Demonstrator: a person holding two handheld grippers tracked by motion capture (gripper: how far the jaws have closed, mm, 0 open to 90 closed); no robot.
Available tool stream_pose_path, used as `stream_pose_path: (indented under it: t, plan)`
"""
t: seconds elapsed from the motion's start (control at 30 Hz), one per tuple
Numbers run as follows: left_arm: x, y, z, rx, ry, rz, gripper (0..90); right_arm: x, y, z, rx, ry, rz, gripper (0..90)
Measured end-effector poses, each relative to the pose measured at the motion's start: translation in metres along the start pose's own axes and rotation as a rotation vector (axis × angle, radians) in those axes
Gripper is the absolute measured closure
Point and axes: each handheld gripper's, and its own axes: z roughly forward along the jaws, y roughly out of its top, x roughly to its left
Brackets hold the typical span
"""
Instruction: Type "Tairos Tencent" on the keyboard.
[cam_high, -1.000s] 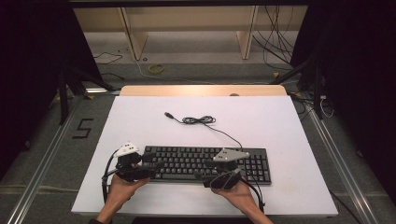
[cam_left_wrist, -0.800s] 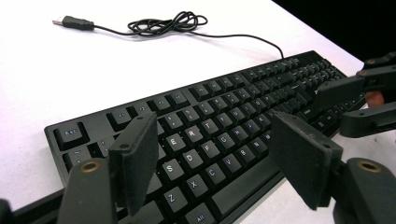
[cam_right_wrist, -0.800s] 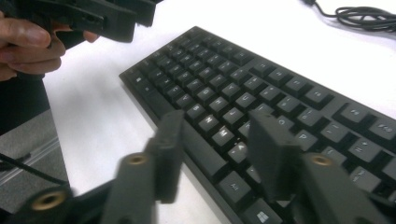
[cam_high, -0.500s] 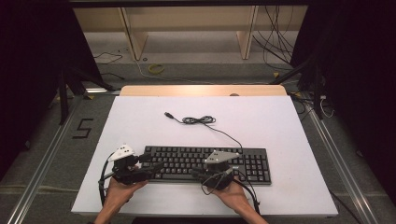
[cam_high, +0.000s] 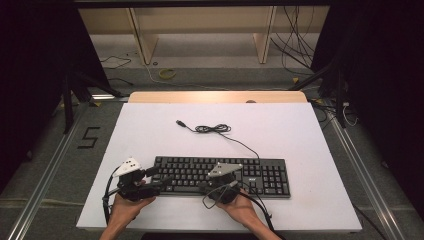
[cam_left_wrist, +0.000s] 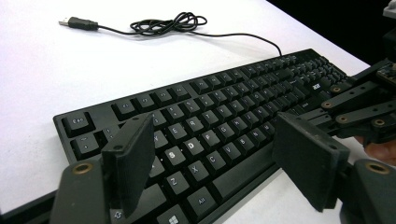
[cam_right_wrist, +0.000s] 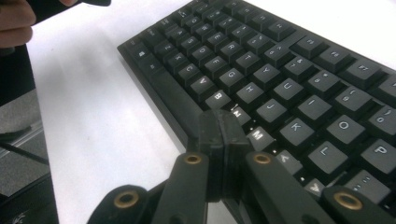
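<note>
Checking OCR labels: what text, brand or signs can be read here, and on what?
"5": floor marking, left of the table.
"S D X C Z", "Alt", Windows logo: keyboard keys, left gripper view.
"B N M G H J K L O P U Y T V": keys, right gripper view.
Brand badge on keyboard: too blurred to read.
Number pad and function row: too small.

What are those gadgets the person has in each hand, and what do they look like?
Two hand-held grippers. The left gripper and the right gripper are black, each topped by a grey three-cornered plate with small dark dots, and each trails a black cable. Their jaws are flat black rectangular pads on linked arms with brass-coloured pivots. The forearms are bare, without sleeves.
</note>
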Motion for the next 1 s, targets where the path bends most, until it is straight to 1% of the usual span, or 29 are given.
stream_pose_path:
  t: [0.13,0.33,0.4,0.67,0.83,0.9,1.0]
  plan:
    - [-0.0006,-0.0013,0.0003,0.004,0.000,0.003,29.1,0.0001,0.0000,0.0048,0.009,-0.007,0.000,90.0]
    - [-0.0011,-0.0020,0.0001,0.006,0.000,0.004,29.1,0.0008,-0.0003,0.0075,0.015,-0.012,-0.006,90.0]
    - [-0.0010,-0.0021,0.0002,0.008,0.001,0.003,29.1,0.0008,-0.0012,0.0091,0.029,-0.016,-0.010,90.0]
    - [-0.0003,-0.0025,0.0001,0.008,0.007,0.004,29.2,0.0044,-0.0035,0.0104,0.020,-0.036,-0.030,90.0]
    - [0.0013,-0.0028,0.0000,0.005,0.013,0.000,29.2,0.0036,-0.0032,0.0097,0.017,-0.028,-0.008,90.0]
    - [0.0019,-0.0029,-0.0001,0.006,0.016,0.001,29.3,0.0023,-0.0025,0.0077,0.014,-0.012,0.008,85.5]
    - [0.0024,-0.0028,-0.0001,0.006,0.018,0.000,29.4,-0.0002,-0.0004,0.0012,-0.020,-0.008,0.024,82.3]
